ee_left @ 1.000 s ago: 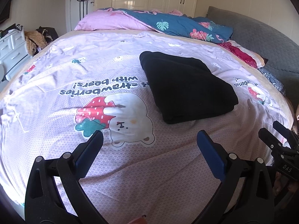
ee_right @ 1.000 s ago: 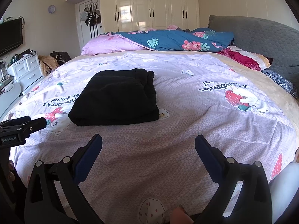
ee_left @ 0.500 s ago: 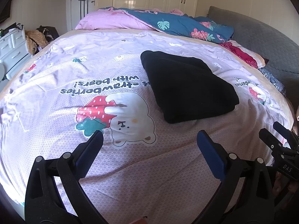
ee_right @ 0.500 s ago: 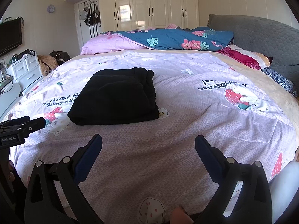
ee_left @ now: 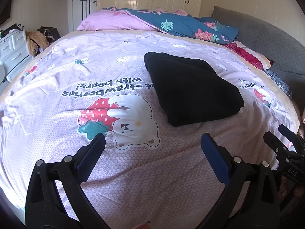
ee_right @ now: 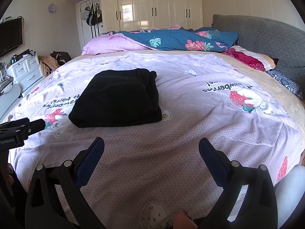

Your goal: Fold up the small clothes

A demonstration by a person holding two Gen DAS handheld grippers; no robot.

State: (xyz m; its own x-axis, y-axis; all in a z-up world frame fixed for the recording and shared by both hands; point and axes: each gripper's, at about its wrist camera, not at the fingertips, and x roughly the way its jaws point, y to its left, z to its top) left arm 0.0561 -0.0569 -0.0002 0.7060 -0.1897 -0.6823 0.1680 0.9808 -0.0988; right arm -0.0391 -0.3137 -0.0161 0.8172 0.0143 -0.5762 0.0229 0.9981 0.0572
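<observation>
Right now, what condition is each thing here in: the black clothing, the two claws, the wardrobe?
Black garment: folded, lying on the bedspread.
Left gripper: open, empty, above the bedspread.
Right gripper: open, empty.
Wardrobe doors: closed.
Blue floral quilt: bunched up at the bed's far end.

The garment (ee_left: 192,89) covers the start of the print (ee_left: 106,86) on the sheet. Only the tips of the right gripper (ee_left: 286,143) show at the left view's edge. The small clock (ee_right: 51,8) is unreadable.
</observation>
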